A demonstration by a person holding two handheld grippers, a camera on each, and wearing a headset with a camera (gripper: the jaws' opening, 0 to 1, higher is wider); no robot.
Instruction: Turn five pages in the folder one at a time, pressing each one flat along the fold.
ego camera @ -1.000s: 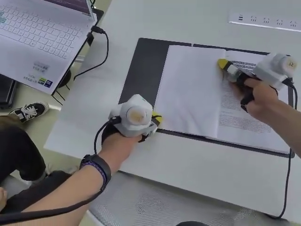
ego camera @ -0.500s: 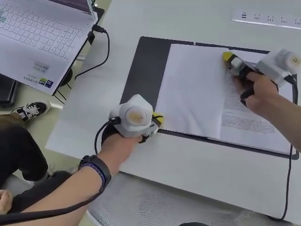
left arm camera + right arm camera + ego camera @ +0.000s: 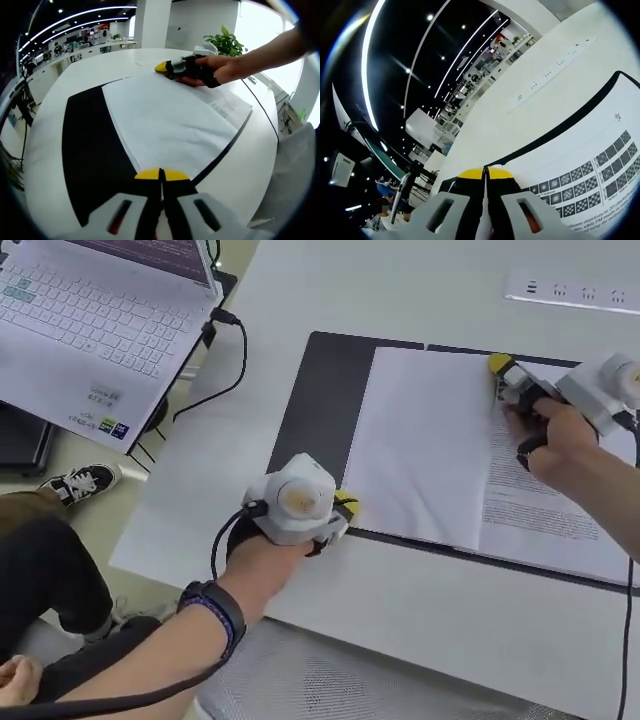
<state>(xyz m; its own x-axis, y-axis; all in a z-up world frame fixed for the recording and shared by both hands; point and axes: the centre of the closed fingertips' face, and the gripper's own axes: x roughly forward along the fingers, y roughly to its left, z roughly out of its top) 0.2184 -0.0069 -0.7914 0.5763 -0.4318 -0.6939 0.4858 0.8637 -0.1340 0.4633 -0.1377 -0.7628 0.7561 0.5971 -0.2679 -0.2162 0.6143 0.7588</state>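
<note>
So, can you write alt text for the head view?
An open folder lies on a white table. The right gripper, jaws shut, has its tip near the top of the fold; the left gripper, also shut, rests at the folder's near edge. A laptop is at the upper left.

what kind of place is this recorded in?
Probably an open-plan office: a laptop and power strip on a white desk, long ceiling strip lights and further desk rows behind.

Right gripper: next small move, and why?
Probably draw the right gripper down the fold toward the near edge. Its shut yellow-tipped jaws rest at the top of the crease in the open black folder, between blank white page and printed page.
</note>
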